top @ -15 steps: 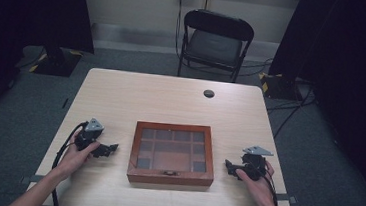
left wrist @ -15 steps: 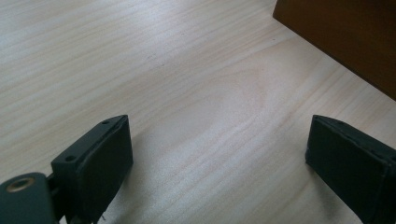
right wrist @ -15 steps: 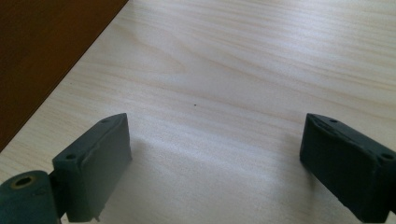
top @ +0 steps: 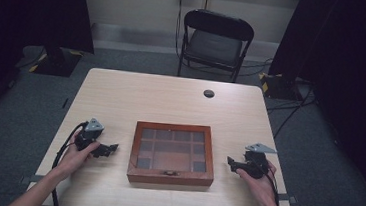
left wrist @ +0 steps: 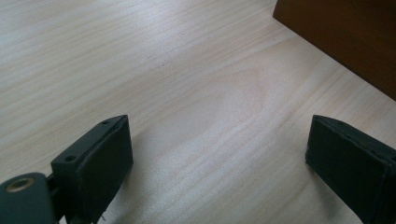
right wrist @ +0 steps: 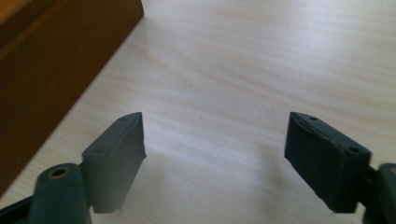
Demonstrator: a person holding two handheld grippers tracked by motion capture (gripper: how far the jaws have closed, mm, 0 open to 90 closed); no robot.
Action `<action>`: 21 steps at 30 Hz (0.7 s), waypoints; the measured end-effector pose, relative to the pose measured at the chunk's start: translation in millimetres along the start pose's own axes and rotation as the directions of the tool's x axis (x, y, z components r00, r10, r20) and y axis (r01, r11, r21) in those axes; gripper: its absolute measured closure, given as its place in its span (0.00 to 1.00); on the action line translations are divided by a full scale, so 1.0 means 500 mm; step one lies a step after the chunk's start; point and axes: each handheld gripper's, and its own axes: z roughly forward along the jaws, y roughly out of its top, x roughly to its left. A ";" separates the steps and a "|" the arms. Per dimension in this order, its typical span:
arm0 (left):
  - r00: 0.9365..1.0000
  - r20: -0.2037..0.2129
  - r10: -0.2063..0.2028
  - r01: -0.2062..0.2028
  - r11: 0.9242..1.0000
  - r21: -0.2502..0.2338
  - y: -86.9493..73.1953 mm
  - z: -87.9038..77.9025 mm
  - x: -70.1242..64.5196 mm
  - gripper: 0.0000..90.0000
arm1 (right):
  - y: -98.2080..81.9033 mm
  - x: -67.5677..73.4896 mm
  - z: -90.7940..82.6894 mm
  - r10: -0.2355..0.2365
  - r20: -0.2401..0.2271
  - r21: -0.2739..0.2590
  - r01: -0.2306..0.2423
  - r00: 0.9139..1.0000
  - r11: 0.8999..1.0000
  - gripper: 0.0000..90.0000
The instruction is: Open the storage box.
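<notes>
- Flanking the box (top: 172, 153) — that's the stage: left gripper (top: 110, 150) sits on one side of it, right gripper (top: 231, 162) on the other, both low over the table (top: 136, 96), neither touching the box.
- Box is a wooden case with a glass-paned lid, lid down, compartments visible through the panes; it lies near the front edge of the table, centred between the hands, small clasp (top: 169, 172) on the front wall facing the person.
- Left gripper jaws stand wide with only bare tabletop between them; the box's side wall (left wrist: 345, 42) shows off to one side in the left gripper view.
- Right gripper jaws likewise spread wide, nothing between them; box wall (right wrist: 56, 60) is just beside it in the right gripper view.
- Judged step: approach, before any contact — nothing gripped or lifted.
- Next move probably calls for one gripper to steady the box while the other works the clasp or lid edge; jaws need to narrow onto a thin lip, so alignment matters.
- Dark round spot (top: 209, 93) far back on the table, well apart, not in play.
</notes>
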 end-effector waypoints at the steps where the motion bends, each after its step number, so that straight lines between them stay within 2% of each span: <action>1: 1.000 0.000 0.000 0.000 1.000 -0.001 0.000 0.000 0.000 0.07 | 0.003 0.000 -0.004 0.000 0.002 -0.012 0.000 1.000 1.000 0.25; 2: 1.000 0.001 0.000 0.000 1.000 -0.001 0.000 0.000 0.000 0.07 | 0.003 0.000 -0.004 0.000 0.002 -0.012 0.000 1.000 1.000 0.25; 4: 1.000 0.001 0.001 -0.001 1.000 0.001 0.000 0.000 0.000 0.07 | 0.015 0.002 -0.022 0.012 -0.009 -0.055 -0.012 1.000 0.998 0.27; 7: 1.000 0.001 0.001 -0.001 1.000 0.001 0.000 0.001 0.000 0.07 | 0.019 0.003 -0.029 0.012 -0.023 -0.069 -0.013 1.000 0.997 0.28; 10: 1.000 0.001 0.001 -0.001 1.000 0.001 0.000 0.000 0.000 0.07 | 0.024 0.004 -0.033 0.014 -0.050 -0.060 -0.017 0.999 0.998 0.29; 11: 1.000 0.001 0.001 -0.001 1.000 0.001 0.000 0.001 0.000 0.07 | 0.027 0.005 -0.036 0.013 -0.068 -0.061 -0.017 0.998 0.998 0.32; 17: 1.000 0.001 -0.002 0.002 1.000 -0.001 0.001 0.001 0.000 0.07 | 0.042 0.022 -0.048 -0.023 -0.100 -0.060 0.017 0.995 0.998 0.43; 21: 1.000 0.002 -0.002 0.002 1.000 -0.001 0.001 0.001 0.000 0.07 | 0.052 0.029 -0.056 -0.018 -0.124 -0.051 0.011 0.992 0.999 0.46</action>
